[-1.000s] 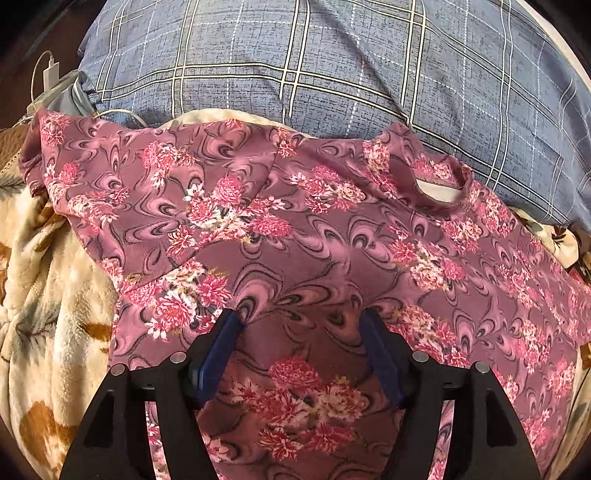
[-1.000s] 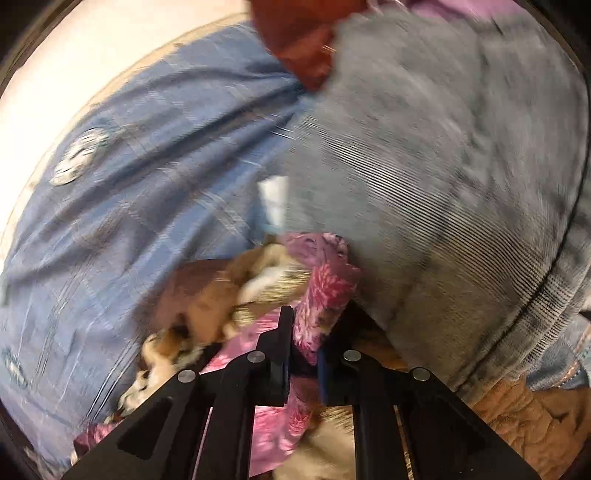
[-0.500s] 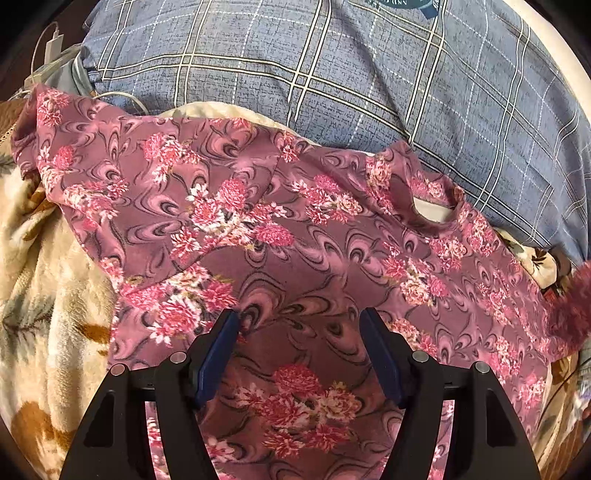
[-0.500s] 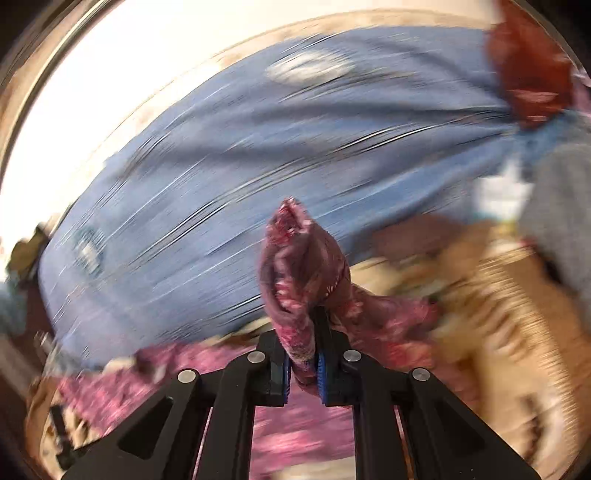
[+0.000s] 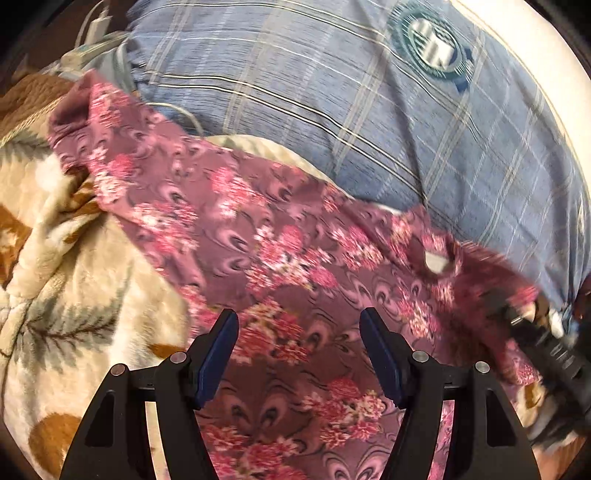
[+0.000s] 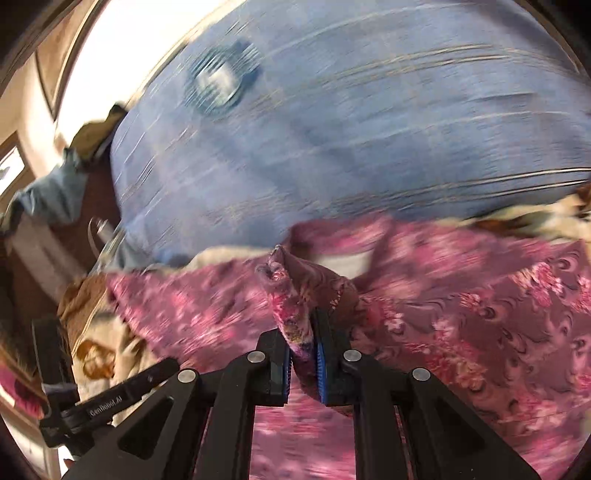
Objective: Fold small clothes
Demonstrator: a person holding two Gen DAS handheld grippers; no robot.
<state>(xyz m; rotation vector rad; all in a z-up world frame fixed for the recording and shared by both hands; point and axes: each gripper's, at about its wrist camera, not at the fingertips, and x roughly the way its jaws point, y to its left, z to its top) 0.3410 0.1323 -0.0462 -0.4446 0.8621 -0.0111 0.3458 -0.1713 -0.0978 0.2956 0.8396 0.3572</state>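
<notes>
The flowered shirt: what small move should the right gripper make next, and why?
Probably lay the pinched sleeve down onto the shirt body, then open. The right gripper is shut on a bunched sleeve end of the flowered shirt, raised above the spread body, while the left gripper is open over the lower part.

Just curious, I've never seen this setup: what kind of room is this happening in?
Most likely a bedroom, on a bed: a big blue checked pillow, a fleecy patterned blanket under the flowery top, and a phone charger nearby.
</notes>
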